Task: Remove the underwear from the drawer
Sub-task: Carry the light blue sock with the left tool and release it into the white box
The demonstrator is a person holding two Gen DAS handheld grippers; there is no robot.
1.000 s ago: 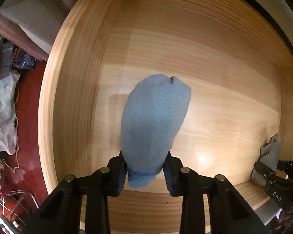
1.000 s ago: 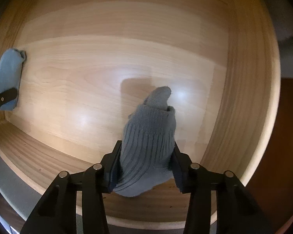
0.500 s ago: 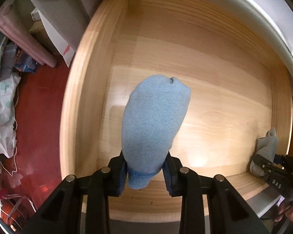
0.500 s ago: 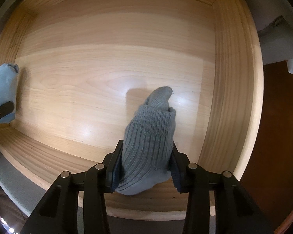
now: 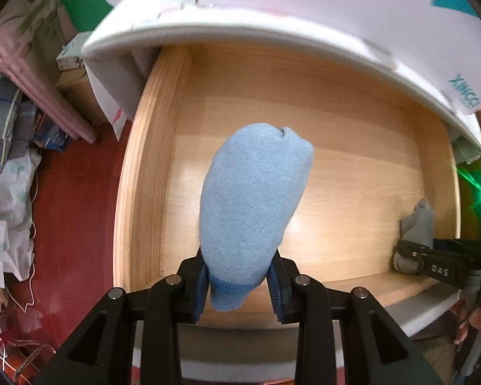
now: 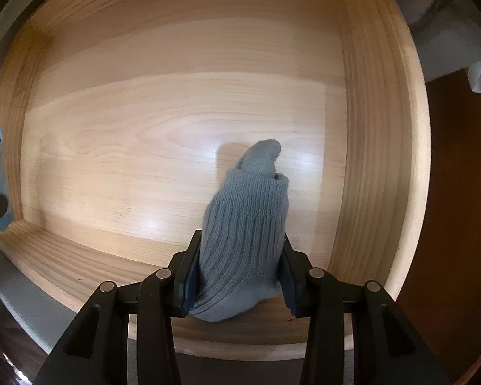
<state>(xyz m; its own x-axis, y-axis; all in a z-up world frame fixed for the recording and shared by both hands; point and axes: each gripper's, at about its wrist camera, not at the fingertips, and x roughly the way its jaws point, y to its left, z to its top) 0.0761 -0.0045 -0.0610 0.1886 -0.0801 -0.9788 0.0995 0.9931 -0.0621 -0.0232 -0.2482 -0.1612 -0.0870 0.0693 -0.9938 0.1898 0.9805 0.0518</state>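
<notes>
Left gripper (image 5: 239,284) clamps light-blue sock (image 5: 253,202), frame center; right gripper (image 6: 239,280) clamps grey ribbed sock (image 6: 243,234), both over wooden drawer (image 6: 378,128).

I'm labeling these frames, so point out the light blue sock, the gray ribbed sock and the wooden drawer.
light blue sock (image 5: 253,205), left wrist view, middle of its fuzzy body.
gray ribbed sock (image 6: 243,240), right wrist view, its ribbed cuff.
wooden drawer (image 6: 381,128), right wrist view, its right side wall.
</notes>
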